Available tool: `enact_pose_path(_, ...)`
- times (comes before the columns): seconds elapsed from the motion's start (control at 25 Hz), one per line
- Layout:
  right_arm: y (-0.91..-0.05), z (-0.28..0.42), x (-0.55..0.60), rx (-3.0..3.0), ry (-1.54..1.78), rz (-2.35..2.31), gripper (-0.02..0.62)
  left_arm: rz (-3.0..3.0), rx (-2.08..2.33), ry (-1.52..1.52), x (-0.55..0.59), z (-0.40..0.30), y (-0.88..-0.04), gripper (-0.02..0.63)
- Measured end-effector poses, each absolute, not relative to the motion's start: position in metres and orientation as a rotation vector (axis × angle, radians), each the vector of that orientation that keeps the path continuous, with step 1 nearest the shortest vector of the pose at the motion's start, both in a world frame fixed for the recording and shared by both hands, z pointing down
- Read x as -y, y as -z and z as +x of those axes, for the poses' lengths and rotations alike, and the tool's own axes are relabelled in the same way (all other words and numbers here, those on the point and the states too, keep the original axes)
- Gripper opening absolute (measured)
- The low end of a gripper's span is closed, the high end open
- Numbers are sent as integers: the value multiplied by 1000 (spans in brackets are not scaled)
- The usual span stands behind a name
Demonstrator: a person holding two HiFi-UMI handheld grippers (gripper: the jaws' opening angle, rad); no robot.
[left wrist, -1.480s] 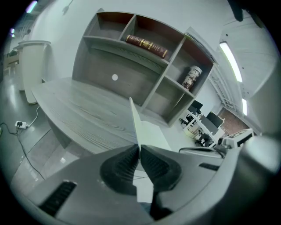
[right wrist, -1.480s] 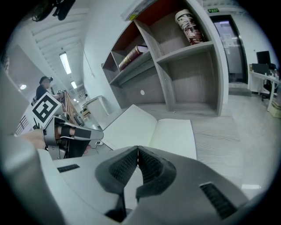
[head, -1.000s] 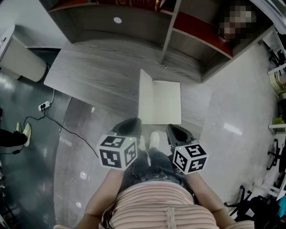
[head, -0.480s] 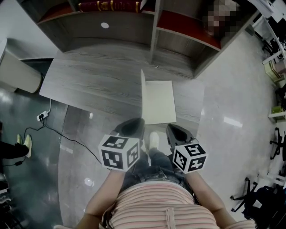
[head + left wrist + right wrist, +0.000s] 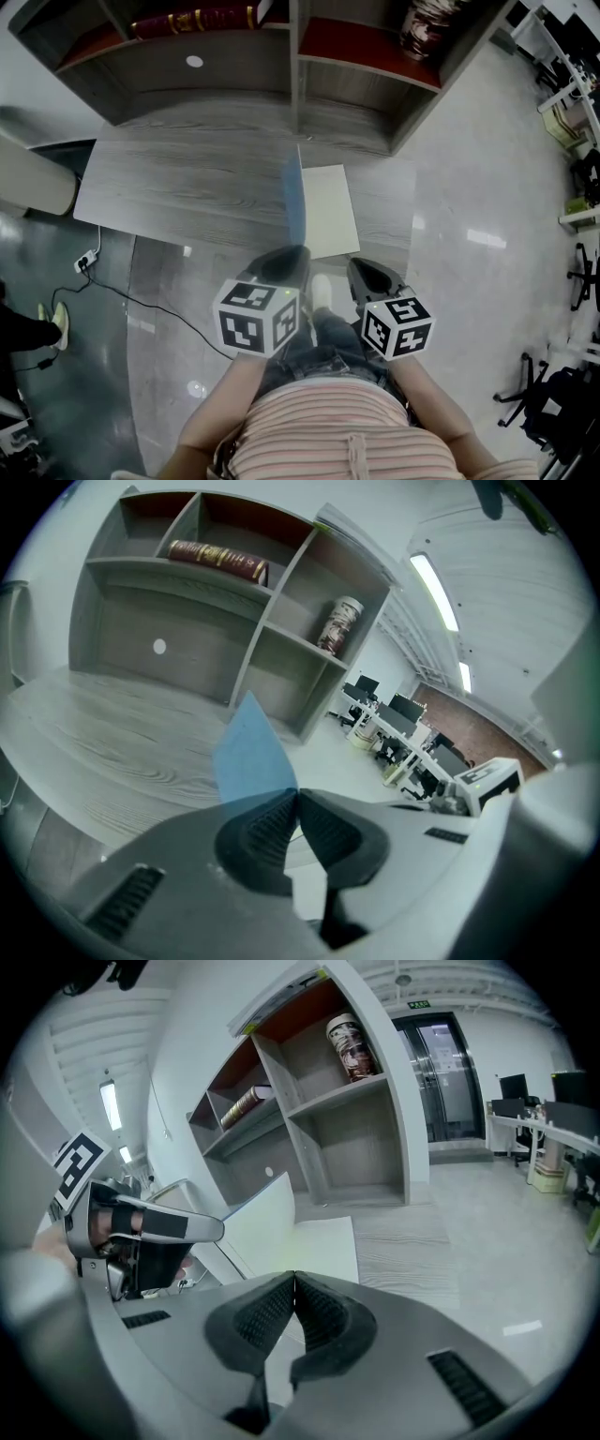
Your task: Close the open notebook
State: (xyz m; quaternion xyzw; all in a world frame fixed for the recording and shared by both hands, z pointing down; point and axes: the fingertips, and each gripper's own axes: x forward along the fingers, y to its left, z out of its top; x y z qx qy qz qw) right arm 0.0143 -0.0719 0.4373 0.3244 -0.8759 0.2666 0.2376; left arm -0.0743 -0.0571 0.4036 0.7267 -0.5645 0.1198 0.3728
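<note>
The notebook lies on the grey wooden desk, its white right page flat. Its left cover stands about upright, blue outer face toward the left. My left gripper is at the cover's near edge. In the left gripper view the blue cover comes out from between the closed jaws of that gripper. To the right, my right gripper hangs just short of the desk's front edge; its jaws are shut with nothing between them. The raised leaf and flat page show past them.
A shelf unit stands at the back of the desk, holding a dark red book and a tin. A cable runs over the floor at the left. Office chairs and desks are at the right.
The notebook's left cover has swung up from a leftward lean to about upright, with its blue face now showing. Both grippers have shifted a little with it.
</note>
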Motion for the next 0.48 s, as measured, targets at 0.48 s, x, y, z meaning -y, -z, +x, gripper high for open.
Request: enact_pose_path(0.48, -446, 46, 76, 2334, -783, 1011, 8, 1929, 1336, -373, 74, -44, -413, 23)
